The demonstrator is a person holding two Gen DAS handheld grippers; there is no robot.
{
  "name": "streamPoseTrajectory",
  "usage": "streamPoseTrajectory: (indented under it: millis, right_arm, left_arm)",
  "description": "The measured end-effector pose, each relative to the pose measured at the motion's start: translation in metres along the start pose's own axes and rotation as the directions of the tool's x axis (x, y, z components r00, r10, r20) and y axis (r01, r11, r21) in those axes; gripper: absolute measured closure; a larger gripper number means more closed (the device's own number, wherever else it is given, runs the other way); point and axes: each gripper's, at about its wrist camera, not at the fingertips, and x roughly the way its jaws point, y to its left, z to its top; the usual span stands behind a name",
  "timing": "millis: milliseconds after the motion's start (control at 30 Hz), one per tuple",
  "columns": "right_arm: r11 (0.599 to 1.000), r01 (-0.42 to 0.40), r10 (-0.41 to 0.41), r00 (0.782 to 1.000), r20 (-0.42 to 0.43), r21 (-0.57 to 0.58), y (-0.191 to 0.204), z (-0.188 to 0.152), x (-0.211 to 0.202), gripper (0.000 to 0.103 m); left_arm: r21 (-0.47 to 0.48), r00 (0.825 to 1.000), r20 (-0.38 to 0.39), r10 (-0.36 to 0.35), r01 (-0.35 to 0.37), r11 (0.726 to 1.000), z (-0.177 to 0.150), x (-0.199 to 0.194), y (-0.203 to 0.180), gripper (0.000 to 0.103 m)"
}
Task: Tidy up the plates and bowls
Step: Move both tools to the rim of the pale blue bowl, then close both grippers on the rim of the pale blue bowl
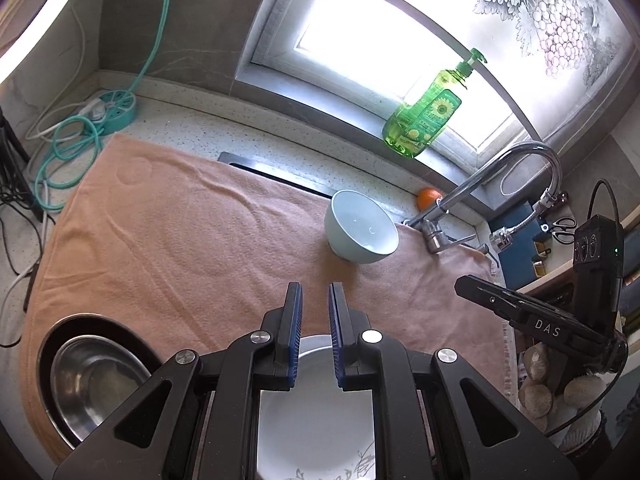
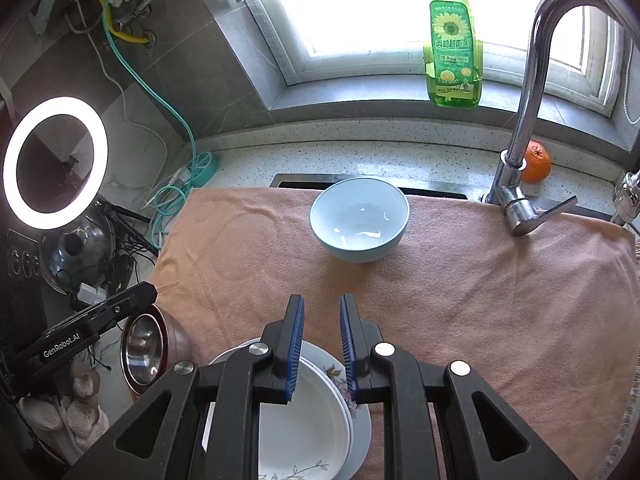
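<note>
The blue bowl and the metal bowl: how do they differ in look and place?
The blue bowl is pale, glossy ceramic; the metal bowl is shiny steel. The blue bowl stands alone in the middle of the towel; the metal bowl is nested inside a dark brown bowl at the towel's left edge, beside the stacked plates. Both are upright and look empty.

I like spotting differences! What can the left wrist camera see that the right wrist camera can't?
Only the left wrist view shows black-handled scissors and the grape-patterned window glass. Only the right wrist view shows the glowing white ring light and the yellow and steel wall pipes. Both show the pale blue ceramic bowl on the peach towel, the green soap bottle, the orange fruit and the chrome tap.
</note>
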Motion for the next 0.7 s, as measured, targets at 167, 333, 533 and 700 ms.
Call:
streamPoseTrajectory:
  millis: [167,333,533,700]
  right_arm:
    - [1.0,0.013,-0.013,1.0,-0.013,0.004,-0.023,0.016,0.01,0.086]
    - [1.0,0.018,-0.019,1.0,-0.018,-0.017,-0.037,0.032,0.019,0.086]
    - [0.999,0.026,-0.027,0.999,-0.031,-0.038,-0.049,0.053,0.035,0.086]
    - [0.999,0.013,-0.015,0.998,-0.055,-0.045,-0.055,0.066,0.051,0.086]
  left_arm:
    - [-0.013,1.0,-0.012,-0.007,0.007,1.0,0.011,0.019,-0.009,0.091]
    - [-0.031,1.0,-0.028,-0.007,0.006,0.999,0.021,0.04,-0.017,0.091]
    - [-0.039,0.999,-0.049,-0.002,0.0,0.999,0.037,0.062,-0.024,0.091]
    - [-0.062,0.997,-0.08,0.0,-0.005,0.998,0.047,0.081,-0.026,0.091]
